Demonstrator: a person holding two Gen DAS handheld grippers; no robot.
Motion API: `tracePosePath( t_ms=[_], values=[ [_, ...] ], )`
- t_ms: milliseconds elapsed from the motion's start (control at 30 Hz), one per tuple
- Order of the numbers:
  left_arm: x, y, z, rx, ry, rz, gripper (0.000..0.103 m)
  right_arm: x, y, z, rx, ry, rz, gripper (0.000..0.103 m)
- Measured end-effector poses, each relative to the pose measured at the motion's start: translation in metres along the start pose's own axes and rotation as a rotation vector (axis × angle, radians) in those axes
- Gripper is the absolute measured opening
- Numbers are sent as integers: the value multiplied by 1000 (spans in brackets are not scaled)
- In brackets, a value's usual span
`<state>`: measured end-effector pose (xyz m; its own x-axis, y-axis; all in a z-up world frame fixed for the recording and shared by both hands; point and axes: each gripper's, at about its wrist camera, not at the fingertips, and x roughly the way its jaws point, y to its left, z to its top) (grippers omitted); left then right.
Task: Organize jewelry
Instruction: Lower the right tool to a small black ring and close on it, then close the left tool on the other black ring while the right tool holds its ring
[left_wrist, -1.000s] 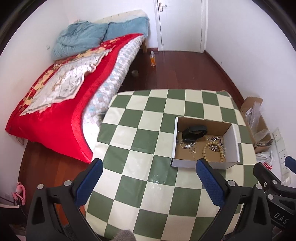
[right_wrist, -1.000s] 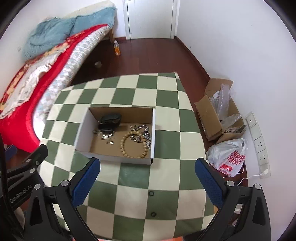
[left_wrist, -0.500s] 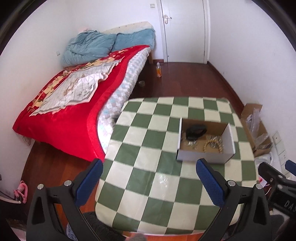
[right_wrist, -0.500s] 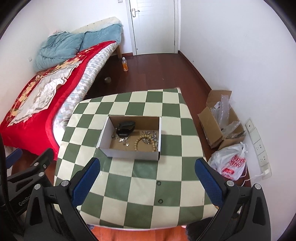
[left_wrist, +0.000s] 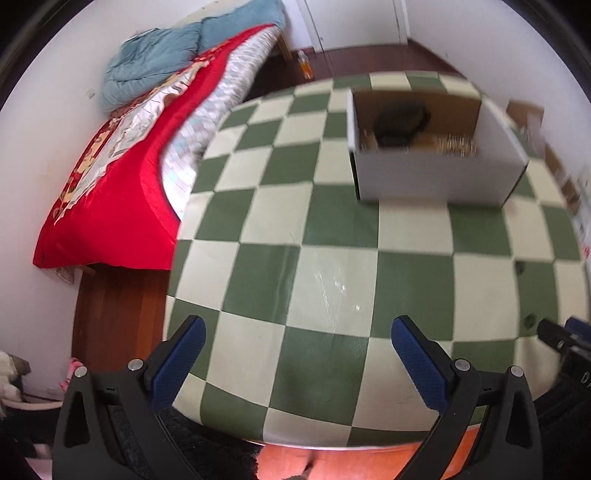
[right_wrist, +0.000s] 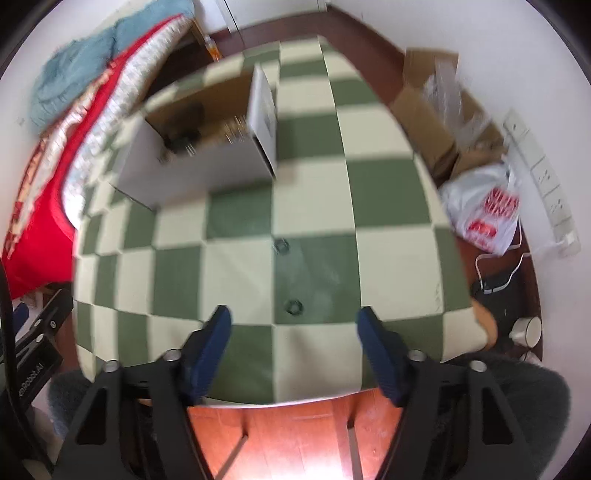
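**Both grippers low over checkered counter, jewelry box ahead**

Left wrist view: left gripper (left_wrist: 297, 341) sits low over the near part of the green-and-cream checkered counter (left_wrist: 332, 280). Jaws released, spread wide, nothing between the blue pads. The white cardboard box with brown interior (left_wrist: 436, 177) stands on the far right part of the counter, well apart from the gripper. Inside it, a dark black object (left_wrist: 400, 122) lies toward the back left; gold-toned jewelry (left_wrist: 456, 146) shows behind the front wall, blurred, so single pieces cannot be told. A bed with a red quilt (left_wrist: 110, 206) lies left of the counter. Part of the other gripper's black frame (left_wrist: 565, 343) enters at the right edge.

Right wrist view: right gripper (right_wrist: 293, 326) is over the near edge of the counter (right_wrist: 399, 266). Jaws released, empty. The same box (right_wrist: 192, 177) stands far left, well apart. Two small dark ring-like marks (right_wrist: 292, 306) sit on the counter just ahead of the jaws; picture too blurred to identify them. A white plastic bag with red print (right_wrist: 484, 214) lies on the floor to the right.
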<state>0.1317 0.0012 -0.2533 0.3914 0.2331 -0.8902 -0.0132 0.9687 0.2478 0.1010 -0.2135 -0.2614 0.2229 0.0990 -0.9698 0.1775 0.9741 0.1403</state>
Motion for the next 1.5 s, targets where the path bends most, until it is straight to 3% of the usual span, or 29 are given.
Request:
tracePosePath(
  t_ms=[167,433,500,667,867,967,1100,1133,1200,1267,1500],
  values=[
    [23,-10,-7,32,49,3,103,29,0,-5,-35,6,-12,49],
    [39,-7,-7,19,81,-2,103,41,21,-6,-128,-19,-55,37],
    [38,-6,-6,13,78,-4,103,41,27,-9,-163,-22,-81,30],
    [30,-11,-2,21,68,-21,103,38,33,-17,-194,-29,-91,0],
    [19,-43,10,72,57,-75,103,16,-1,-3,-59,-94,-20,0],
    [19,-52,17,81,56,-63,103,6,-23,7,-8,-107,19,0],
    [25,-47,20,70,68,-28,103,17,-29,10,10,-14,236,1],
    [27,-43,19,66,72,-20,103,19,-24,8,-11,-8,233,2],
    [31,-36,17,59,79,-4,103,22,-15,4,-42,-17,224,15],
    [34,-28,14,51,87,6,103,27,-9,2,-52,-12,213,35],
    [42,-13,8,29,104,16,103,43,15,-1,-153,-32,64,32]
  ],
)
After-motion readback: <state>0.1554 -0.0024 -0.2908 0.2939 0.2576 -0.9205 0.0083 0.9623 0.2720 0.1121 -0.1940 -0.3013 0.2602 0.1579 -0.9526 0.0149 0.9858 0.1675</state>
